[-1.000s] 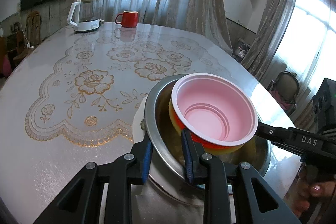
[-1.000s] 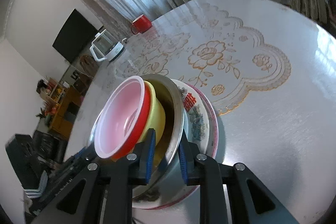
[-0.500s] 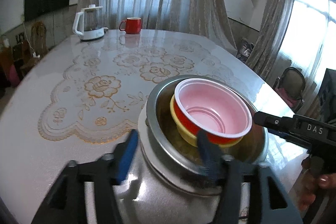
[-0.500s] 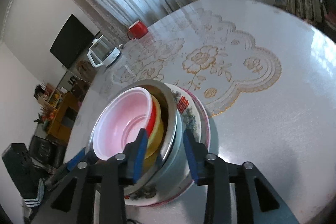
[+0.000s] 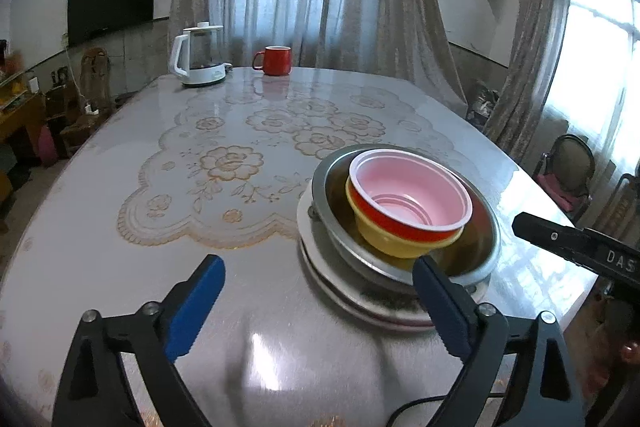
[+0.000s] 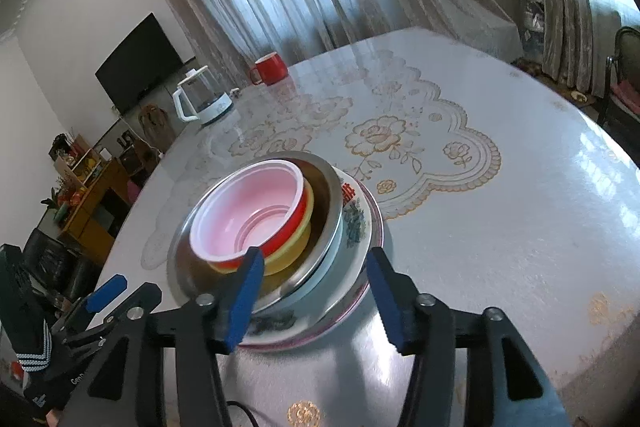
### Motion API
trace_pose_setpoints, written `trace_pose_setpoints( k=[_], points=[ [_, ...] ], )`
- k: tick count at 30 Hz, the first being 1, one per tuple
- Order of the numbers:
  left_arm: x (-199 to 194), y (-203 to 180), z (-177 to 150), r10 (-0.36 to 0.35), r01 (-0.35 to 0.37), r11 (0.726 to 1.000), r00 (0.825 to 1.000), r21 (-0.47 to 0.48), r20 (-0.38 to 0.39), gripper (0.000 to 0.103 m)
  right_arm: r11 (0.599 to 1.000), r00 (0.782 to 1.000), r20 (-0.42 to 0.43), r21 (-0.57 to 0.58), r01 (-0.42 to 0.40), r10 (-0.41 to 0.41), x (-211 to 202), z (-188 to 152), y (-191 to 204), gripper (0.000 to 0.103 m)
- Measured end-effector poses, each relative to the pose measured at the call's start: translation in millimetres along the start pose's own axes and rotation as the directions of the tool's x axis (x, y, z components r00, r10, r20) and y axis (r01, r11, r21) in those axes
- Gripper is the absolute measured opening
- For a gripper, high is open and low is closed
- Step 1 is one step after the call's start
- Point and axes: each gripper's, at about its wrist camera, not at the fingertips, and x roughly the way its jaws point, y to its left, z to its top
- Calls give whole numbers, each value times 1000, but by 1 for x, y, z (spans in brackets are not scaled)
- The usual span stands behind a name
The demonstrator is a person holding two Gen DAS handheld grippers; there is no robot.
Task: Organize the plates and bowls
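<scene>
A stack stands near the table's edge: a red bowl with a pink inside nests in a yellow bowl. Both sit in a steel bowl on patterned plates. My left gripper hangs just short of the stack, jaws opening wide, pads touching nothing. My right gripper faces the stack from the other side, jaws opening, the stack's near rim between its fingers but untouched. Each gripper shows at the edge of the other's view.
A white kettle and a red mug stand at the far end of the table, which carries a gold flower pattern. Chairs stand off the right side. A wooden cabinet is beyond the table's left side.
Both grippers were shut on the steel bowl's rim. They have let go, opened and drawn back and slightly up. The stack now rests on the table by itself.
</scene>
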Motion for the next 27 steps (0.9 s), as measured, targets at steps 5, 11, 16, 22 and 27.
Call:
trace_pose_setpoints(
  k=[5,11,16,22,27],
  points=[
    [-10,0,-8,21,-21,1000,1000,-3,-12,103,997,999,41,-72,35,-33,-13,-11,15,55],
    [-18,-2,-20,85,-84,996,996,17,-35,103,987,993,96,-135,83,-70,-25,-29,28,71],
    [-37,-3,-31,133,-133,991,991,28,12,103,983,986,137,-141,119,-100,-35,-46,29,75],
    [-67,-8,-44,273,-279,960,951,21,144,103,978,981,146,-148,147,-125,-37,-71,33,77],
    [-74,-3,-49,277,-281,960,950,6,146,103,974,977,170,-161,159,-131,-39,-80,39,77]
  ],
)
